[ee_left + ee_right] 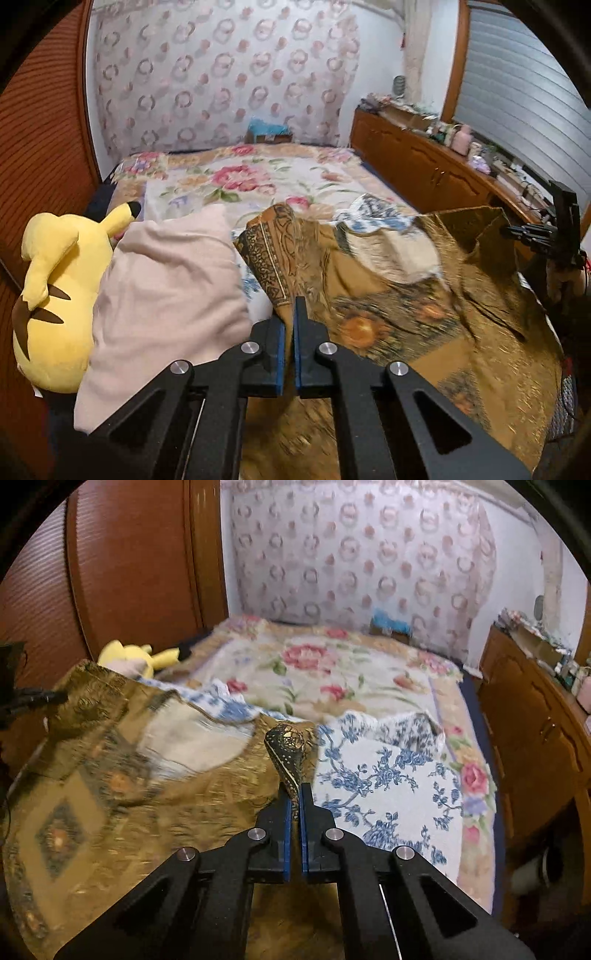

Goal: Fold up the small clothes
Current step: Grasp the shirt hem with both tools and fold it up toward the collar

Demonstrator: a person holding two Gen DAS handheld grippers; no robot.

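A brown and gold patterned cloth point(424, 325) hangs spread between my two grippers above the bed. My left gripper point(290, 306) is shut on the cloth's left edge, which folds up over the fingertips. In the right wrist view the same brown cloth point(110, 812) stretches away to the left. My right gripper point(295, 794) is shut on its right corner, and a bunched tip pokes up past the pads. The right gripper point(532, 232) also shows at the far right of the left wrist view, holding the cloth's far corner. The cloth looks blurred.
Under the cloth lie a blue-flowered white cloth point(388, 775) and the bed's rose-patterned cover point(258, 177). A pink pillow point(166, 295) and a yellow plush toy point(55, 295) sit on the left. A wooden cabinet point(424, 162) with clutter on top runs along the right.
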